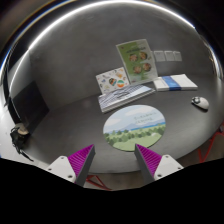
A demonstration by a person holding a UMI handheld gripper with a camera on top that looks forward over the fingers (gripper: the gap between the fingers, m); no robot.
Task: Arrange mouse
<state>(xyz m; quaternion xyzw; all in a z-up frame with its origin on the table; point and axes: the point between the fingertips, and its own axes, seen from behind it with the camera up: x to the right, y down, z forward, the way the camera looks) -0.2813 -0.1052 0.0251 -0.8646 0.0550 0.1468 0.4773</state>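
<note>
The table [70, 112] is dark grey and smooth, and a light shines off the wall behind it. A round mat [134, 127] with a picture of sky and green land lies flat on the table, just ahead of the hand-held gripper [115, 160]. The gripper's two fingers stand apart, with nothing between them, and their purple pads [80, 159] face each other. The small white mouse [201, 102] sits on the table to the right, well apart from the fingers and beyond the round mat. Behind the mat lie some flat papers and books [125, 92], and a green and white booklet [135, 60] stands up behind them. Another flat book [176, 83] lies to the right of those, near the mouse. A dark thing [18, 134] sits at the left edge of the table. There is bare table to the left of the mat and between the mat and the mouse.
</note>
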